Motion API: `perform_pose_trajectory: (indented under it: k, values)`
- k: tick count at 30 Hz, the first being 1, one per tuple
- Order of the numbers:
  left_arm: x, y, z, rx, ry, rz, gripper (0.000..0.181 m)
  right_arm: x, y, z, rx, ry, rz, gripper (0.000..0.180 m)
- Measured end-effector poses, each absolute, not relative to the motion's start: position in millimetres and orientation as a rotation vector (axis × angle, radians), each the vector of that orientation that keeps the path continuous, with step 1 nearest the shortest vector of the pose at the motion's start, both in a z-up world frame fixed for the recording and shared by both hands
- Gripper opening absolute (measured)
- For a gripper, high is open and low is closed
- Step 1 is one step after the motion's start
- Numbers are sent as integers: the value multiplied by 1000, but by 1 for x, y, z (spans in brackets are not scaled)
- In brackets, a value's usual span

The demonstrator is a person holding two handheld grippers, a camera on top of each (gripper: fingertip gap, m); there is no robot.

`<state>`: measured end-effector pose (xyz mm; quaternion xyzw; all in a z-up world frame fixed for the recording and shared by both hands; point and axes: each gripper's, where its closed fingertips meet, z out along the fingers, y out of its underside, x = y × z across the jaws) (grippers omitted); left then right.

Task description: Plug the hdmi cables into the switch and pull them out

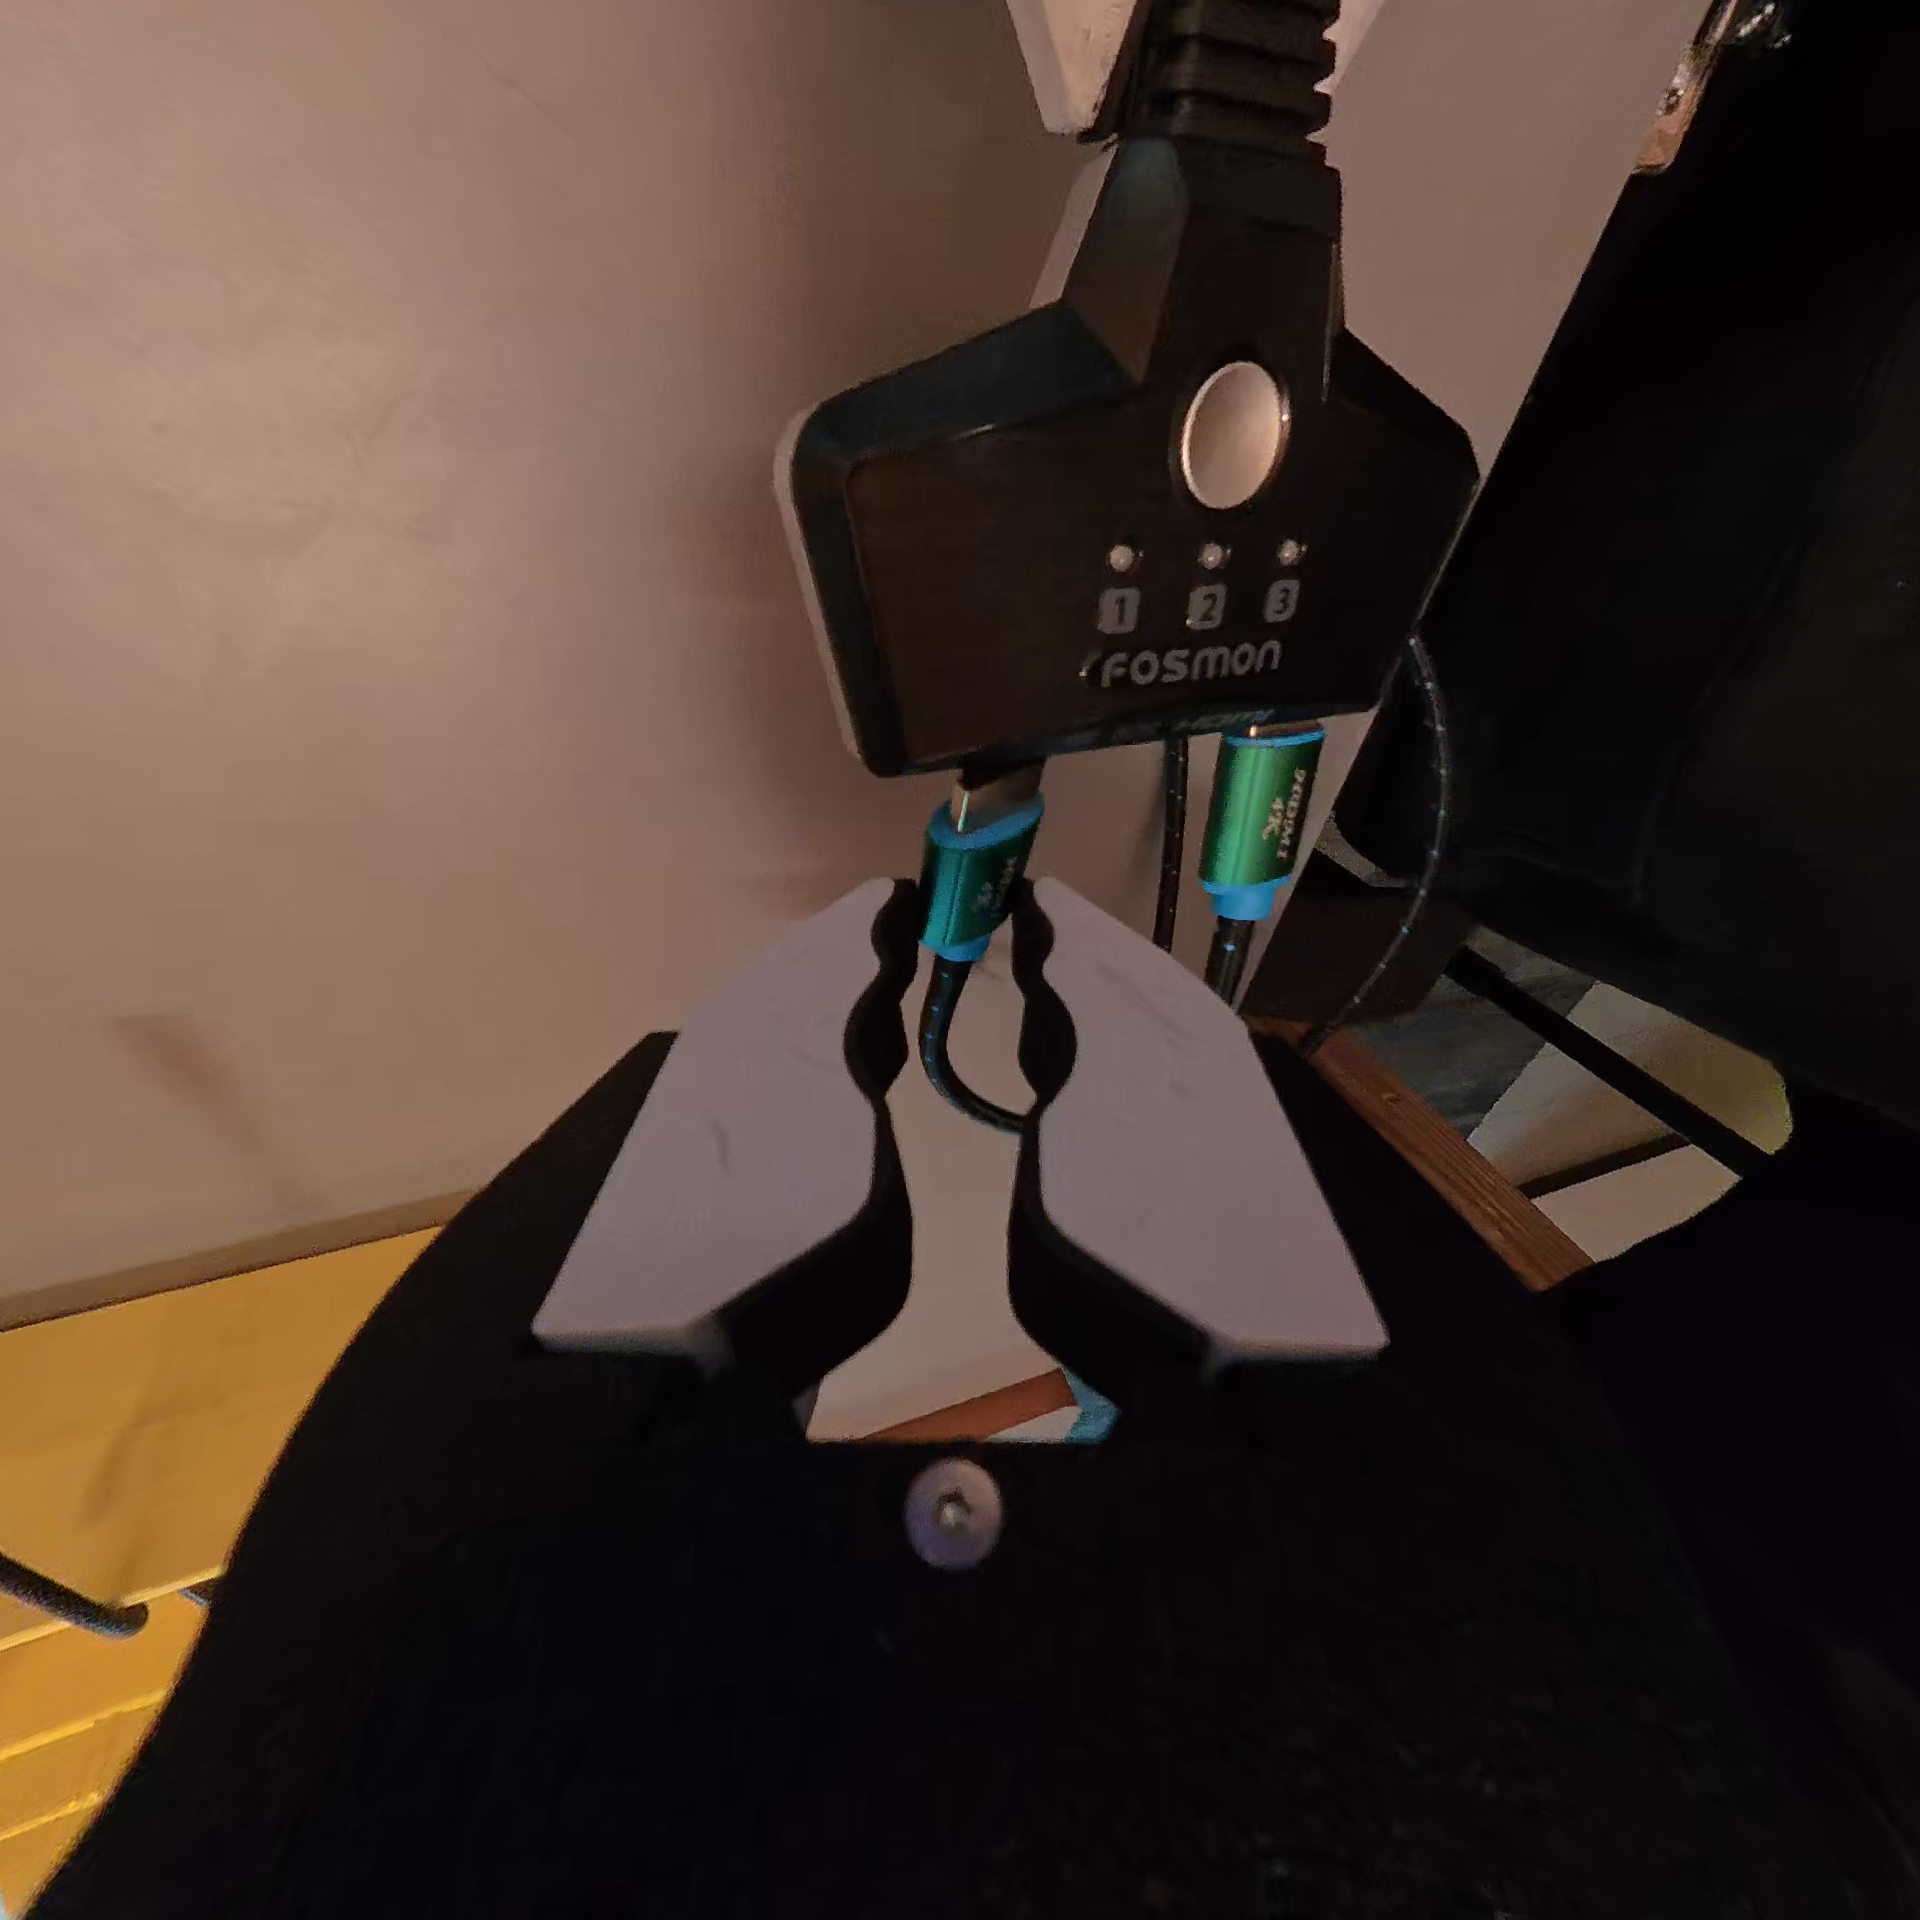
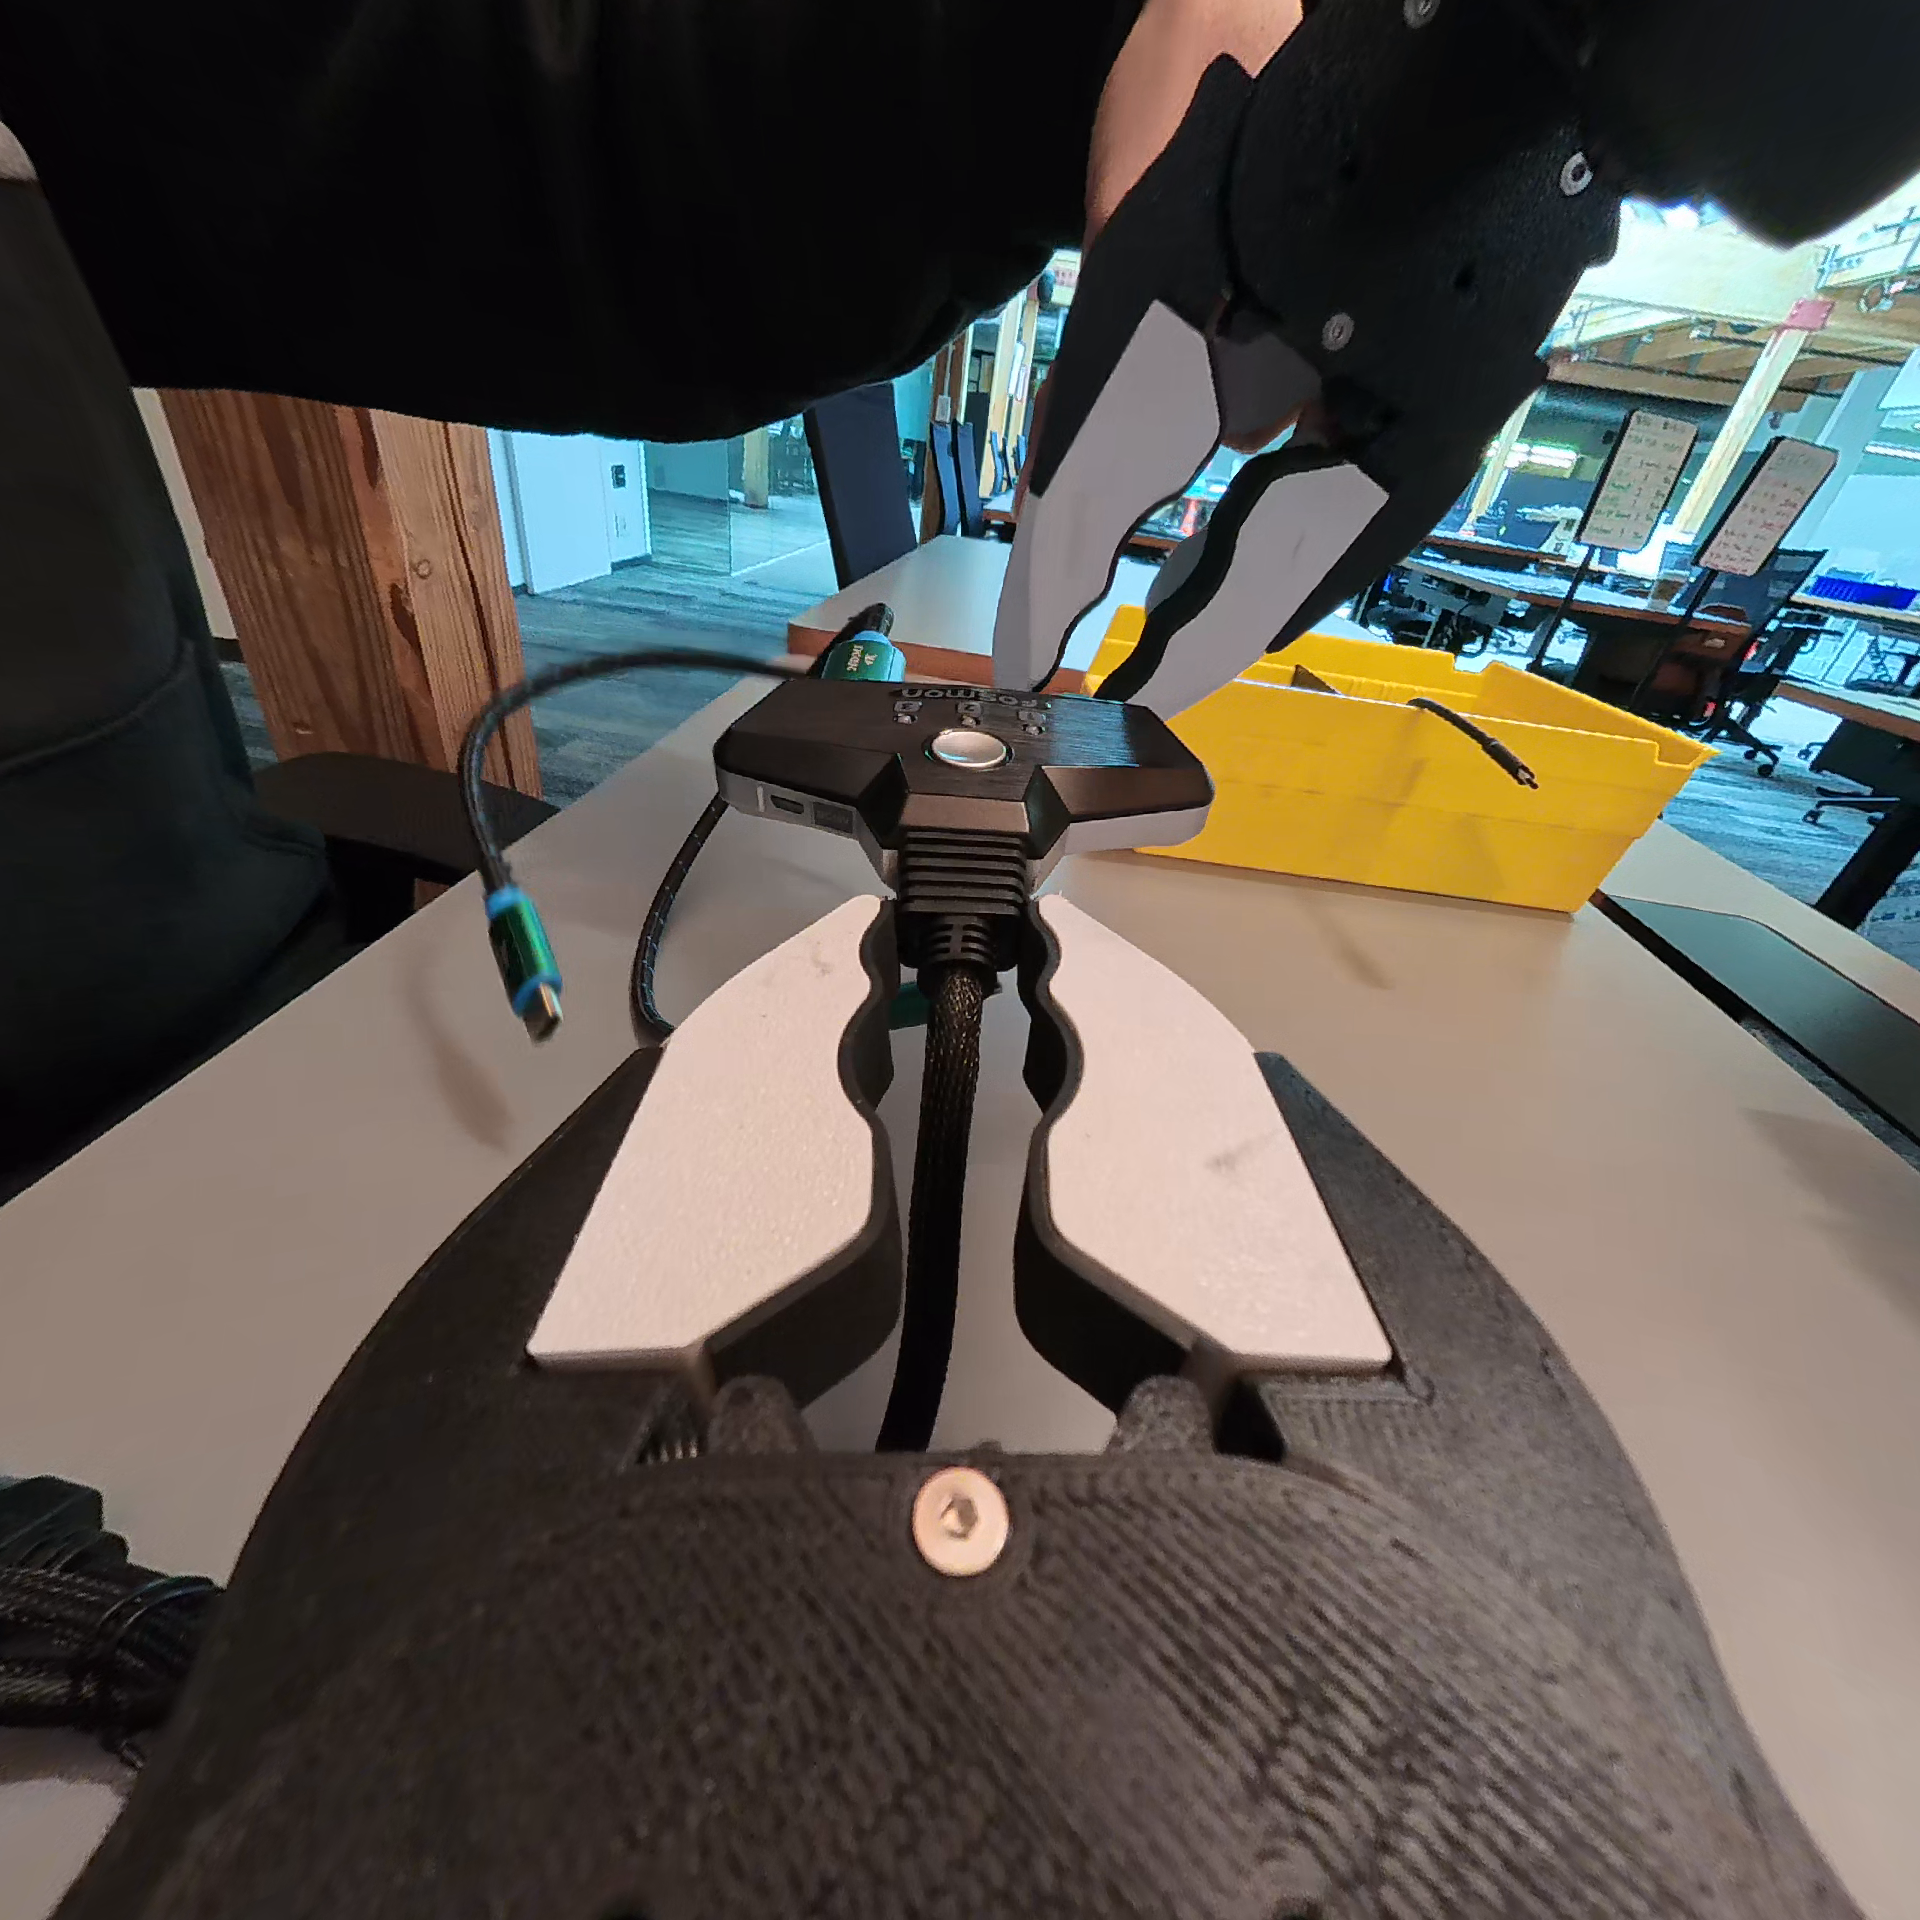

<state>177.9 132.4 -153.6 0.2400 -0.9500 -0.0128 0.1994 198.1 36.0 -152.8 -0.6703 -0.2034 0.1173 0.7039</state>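
Observation:
The black HDMI switch (image 1: 1132,540) with a round silver button lies on the white table (image 2: 1351,1039). My left gripper (image 1: 971,899) is shut on a green HDMI plug (image 1: 977,873) at the switch's left port. The plug is tilted and its metal tip shows outside the port. A second green plug (image 1: 1257,821) sits in the right port. My right gripper (image 2: 961,914) is shut on the ribbed neck of the switch (image 2: 966,769), with its braided cable (image 2: 935,1195) running back between the fingers. The left gripper (image 2: 1091,681) shows beyond the switch. A loose green plug (image 2: 525,966) hangs in the air at left.
A yellow bin (image 2: 1403,769) stands on the table behind right of the switch, with a cable end in it. A wooden post (image 2: 353,582) and a dark chair (image 2: 104,727) are at the left. A bundle of black cable (image 2: 73,1621) lies at the near left.

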Motion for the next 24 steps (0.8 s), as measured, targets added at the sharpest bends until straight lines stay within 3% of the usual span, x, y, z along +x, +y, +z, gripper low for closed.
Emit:
perform_pose_trajectory:
  k: [9, 17, 24]
  values:
    - [183, 135, -175, 647, -2712, 112, 15, 203, 34, -157, -1507, -439, 250, 22]
    - [193, 125, -186, 799, -2312, 1071, 12, 205, 31, -155, -1494, -430, 254, 22]
    - [211, 143, -173, 1089, -1888, 1606, 11, 209, 29, -152, -1473, -411, 244, 22]
